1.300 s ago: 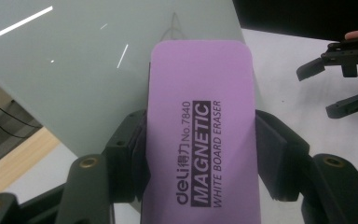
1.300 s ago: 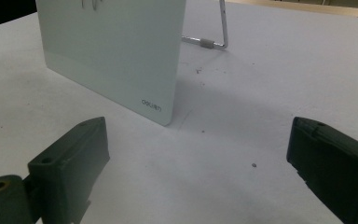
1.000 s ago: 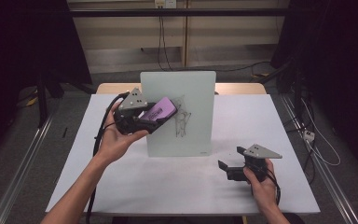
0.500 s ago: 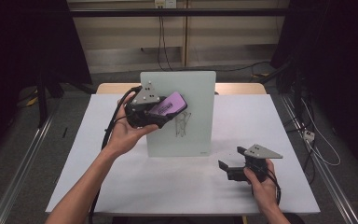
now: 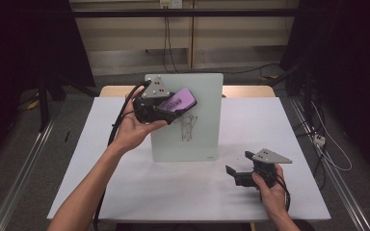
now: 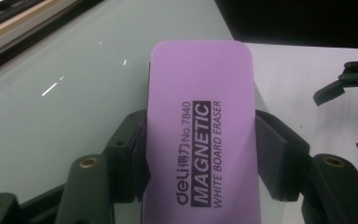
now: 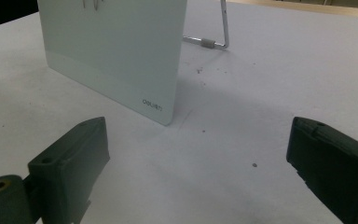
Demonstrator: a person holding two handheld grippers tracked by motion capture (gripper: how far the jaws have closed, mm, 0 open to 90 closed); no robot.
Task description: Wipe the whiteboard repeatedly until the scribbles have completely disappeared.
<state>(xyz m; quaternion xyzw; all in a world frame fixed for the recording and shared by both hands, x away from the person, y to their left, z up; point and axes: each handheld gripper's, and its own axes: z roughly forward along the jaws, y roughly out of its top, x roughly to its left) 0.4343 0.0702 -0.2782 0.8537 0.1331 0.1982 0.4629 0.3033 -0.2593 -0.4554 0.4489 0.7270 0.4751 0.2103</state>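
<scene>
left gripper (image 5: 180, 107) clamping eraser (image 6: 200, 135) (purple), at whiteboard (image 5: 197, 139)

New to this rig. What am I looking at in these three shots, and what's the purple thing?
No robot here: a person holds a two-jaw gripper in each hand. The high view looks down on the table from above the person's side. The other two shots come from cameras riding on each gripper, looking along its black jaws.

On the table stands a small whiteboard on a wire stand, with a pen sketch on it.

The left gripper is shut on a purple eraser, marked as a magnetic whiteboard eraser, held up at the board. The right gripper rests low on the table with its jaws open, holding nothing.
</scene>
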